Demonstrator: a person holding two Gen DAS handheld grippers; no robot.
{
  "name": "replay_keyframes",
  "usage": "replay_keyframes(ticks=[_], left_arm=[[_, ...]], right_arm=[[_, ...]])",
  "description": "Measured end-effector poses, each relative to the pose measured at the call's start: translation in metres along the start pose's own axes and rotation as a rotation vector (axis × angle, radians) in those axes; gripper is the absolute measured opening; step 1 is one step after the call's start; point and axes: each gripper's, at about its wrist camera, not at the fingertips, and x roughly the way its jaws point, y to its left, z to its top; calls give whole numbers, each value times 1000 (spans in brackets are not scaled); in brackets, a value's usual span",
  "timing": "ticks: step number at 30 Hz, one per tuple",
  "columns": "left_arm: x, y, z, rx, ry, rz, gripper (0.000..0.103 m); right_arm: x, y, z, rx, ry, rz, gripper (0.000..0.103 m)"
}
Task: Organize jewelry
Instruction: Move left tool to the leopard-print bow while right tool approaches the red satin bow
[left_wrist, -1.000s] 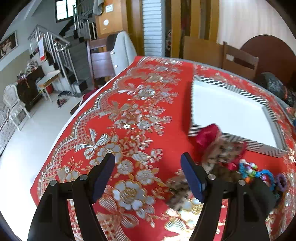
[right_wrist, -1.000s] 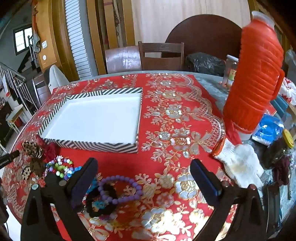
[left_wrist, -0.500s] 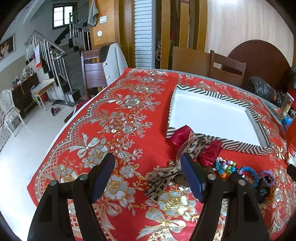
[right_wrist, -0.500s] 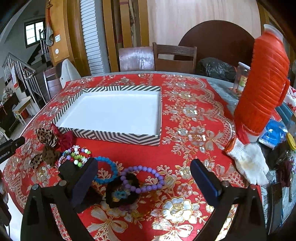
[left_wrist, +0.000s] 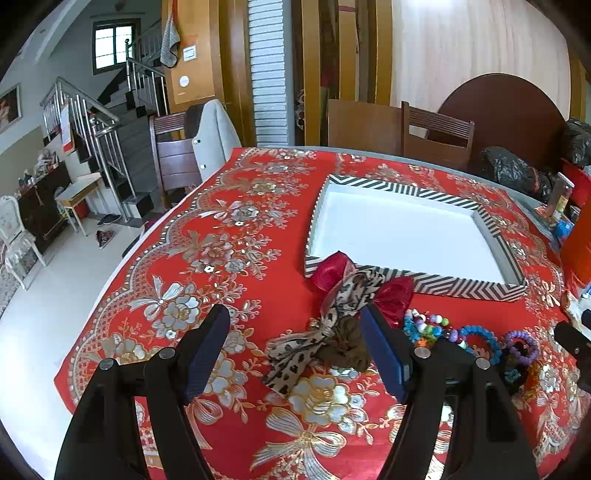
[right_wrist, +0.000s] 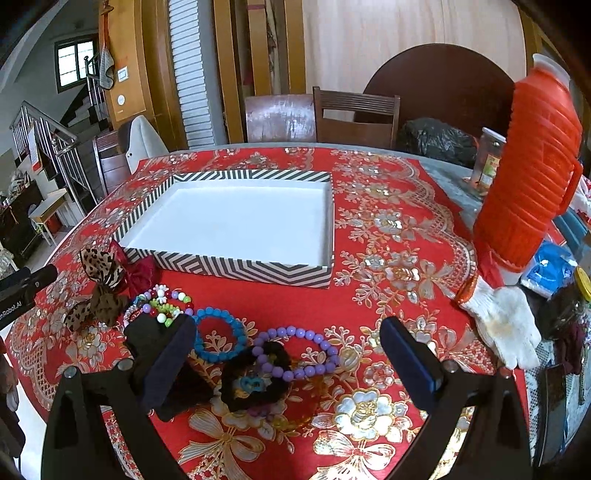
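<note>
A shallow white box with a black-and-white striped rim (right_wrist: 236, 267) (left_wrist: 469, 286) sits empty on the red floral tablecloth. In front of it lie a leopard-print and red bow (left_wrist: 347, 299) (right_wrist: 105, 275), a multicolour bead bracelet (right_wrist: 162, 301) (left_wrist: 428, 326), a blue bead bracelet (right_wrist: 221, 334) (left_wrist: 480, 338), a purple bead bracelet (right_wrist: 303, 352) (left_wrist: 522, 345) and a black scrunchie (right_wrist: 255, 374). My left gripper (left_wrist: 295, 350) is open and empty, hovering just left of the bow. My right gripper (right_wrist: 288, 362) is open and empty, hovering above the purple bracelet and scrunchie.
A tall orange thermos (right_wrist: 528, 170) stands at the right, with a white work glove (right_wrist: 506, 321), a jar (right_wrist: 489, 162) and blue packets (right_wrist: 550, 267) near it. Wooden chairs (right_wrist: 356, 118) stand behind the table. The table's left edge (left_wrist: 122, 258) drops to the floor.
Both grippers have pulled back and up from the table, so more of the jewellery and box shows. Both stay open and empty. The jewellery has not moved.
</note>
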Motion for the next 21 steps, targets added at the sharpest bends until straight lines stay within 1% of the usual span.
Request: replay_keyframes(ticks=[5, 13, 17, 21], left_arm=[[-2, -4, -2, 9, -2, -6, 70], [1, -5, -5, 12, 17, -15, 70], [4, -4, -5, 4, 32, -29, 70], [6, 1, -5, -1, 49, -59, 70]], right_arm=[[0, 0, 0, 3, 7, -1, 102], [2, -1, 0, 6, 23, 2, 102], [3, -1, 0, 2, 28, 3, 102], [3, 0, 0, -1, 25, 5, 102]])
